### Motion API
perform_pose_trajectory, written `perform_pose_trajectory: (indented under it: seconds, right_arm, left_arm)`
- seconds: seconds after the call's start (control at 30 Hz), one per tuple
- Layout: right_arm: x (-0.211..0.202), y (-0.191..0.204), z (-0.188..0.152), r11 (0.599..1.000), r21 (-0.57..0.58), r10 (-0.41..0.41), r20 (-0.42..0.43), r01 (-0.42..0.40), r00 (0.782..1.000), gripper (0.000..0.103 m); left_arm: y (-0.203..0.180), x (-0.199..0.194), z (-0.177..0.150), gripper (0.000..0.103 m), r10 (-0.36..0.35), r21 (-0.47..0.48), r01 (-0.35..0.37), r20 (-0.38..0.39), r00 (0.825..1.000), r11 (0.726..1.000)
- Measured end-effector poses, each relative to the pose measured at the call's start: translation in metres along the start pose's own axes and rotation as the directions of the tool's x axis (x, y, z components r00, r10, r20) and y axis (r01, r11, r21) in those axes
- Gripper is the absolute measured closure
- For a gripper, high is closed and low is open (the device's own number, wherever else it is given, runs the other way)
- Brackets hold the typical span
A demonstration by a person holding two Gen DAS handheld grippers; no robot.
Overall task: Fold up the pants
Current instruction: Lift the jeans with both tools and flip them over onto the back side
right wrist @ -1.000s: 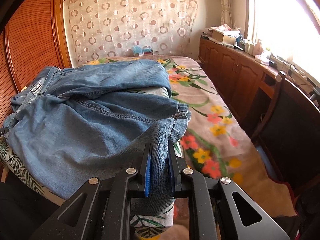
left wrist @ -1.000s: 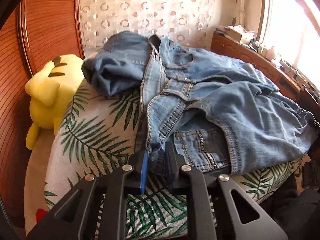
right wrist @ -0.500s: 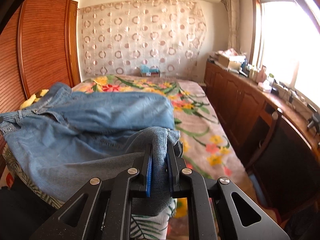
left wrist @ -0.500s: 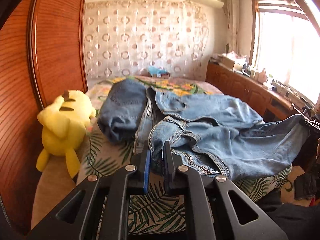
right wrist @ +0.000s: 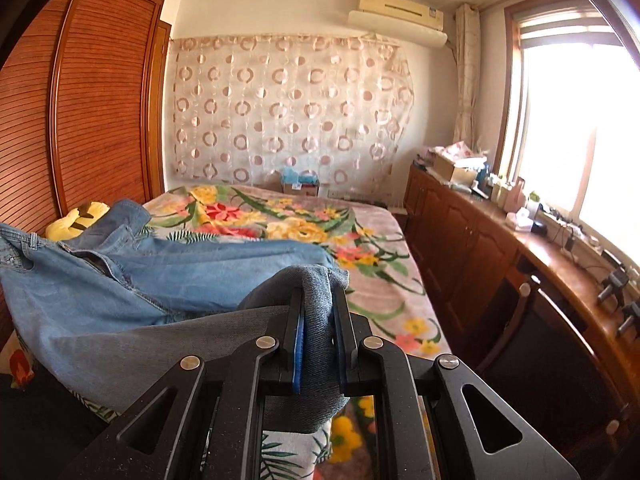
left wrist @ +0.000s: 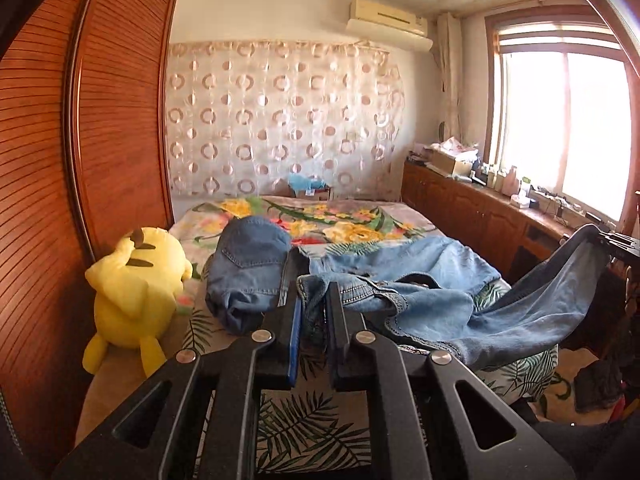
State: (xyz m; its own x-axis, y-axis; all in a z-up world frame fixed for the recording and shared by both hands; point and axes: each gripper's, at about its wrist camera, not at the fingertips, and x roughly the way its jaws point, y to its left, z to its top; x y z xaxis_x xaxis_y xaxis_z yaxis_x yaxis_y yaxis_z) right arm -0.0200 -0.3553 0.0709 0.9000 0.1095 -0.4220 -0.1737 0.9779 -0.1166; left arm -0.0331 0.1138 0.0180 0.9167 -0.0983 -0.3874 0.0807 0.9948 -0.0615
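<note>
While we hold the pants [left wrist: 420, 304] slung above the bed [left wrist: 360, 220], the left gripper [left wrist: 312, 312] pinches the waistband and the right gripper [right wrist: 318, 320] clamps a leg end. Both bites look shallow (mere edges between closed fingers), so the sagging denim's weight could tug a corner loose. The free leg [left wrist: 248, 272] lies bunched beside the yellow plush toy [left wrist: 136, 292] and may drag, skewing our fold.

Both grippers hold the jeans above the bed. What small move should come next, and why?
Probably carry both held ends toward the far side: the left gripper and right gripper each pinch the jeans, which sag crumpled on the bed.
</note>
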Motion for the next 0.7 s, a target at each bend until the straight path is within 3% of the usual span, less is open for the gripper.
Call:
perform_pose_trajectory:
  seconds: [0.27, 0.53, 0.7]
  right_arm:
    - [0.016, 0.009, -0.011, 1.0, -0.019, 0.004, 0.022, -0.004, 1.0, 0.091]
    - [0.076, 0.014, -0.028, 0.999, -0.029, -0.015, -0.073, 0.013, 0.997, 0.091]
    - [0.117, 0.015, -0.031, 0.999, -0.033, -0.024, -0.115, 0.021, 0.993, 0.091]
  left_arm:
    - [0.011, 0.01, -0.004, 0.091, 0.015, -0.005, -0.016, -0.03, 0.999, 1.0]
    - [0.001, 0.039, -0.021, 0.091, 0.011, 0.024, -0.008, -0.107, 0.994, 1.0]
    - [-0.001, 0.061, -0.012, 0.091, 0.001, 0.043, 0.004, -0.119, 0.993, 0.999]
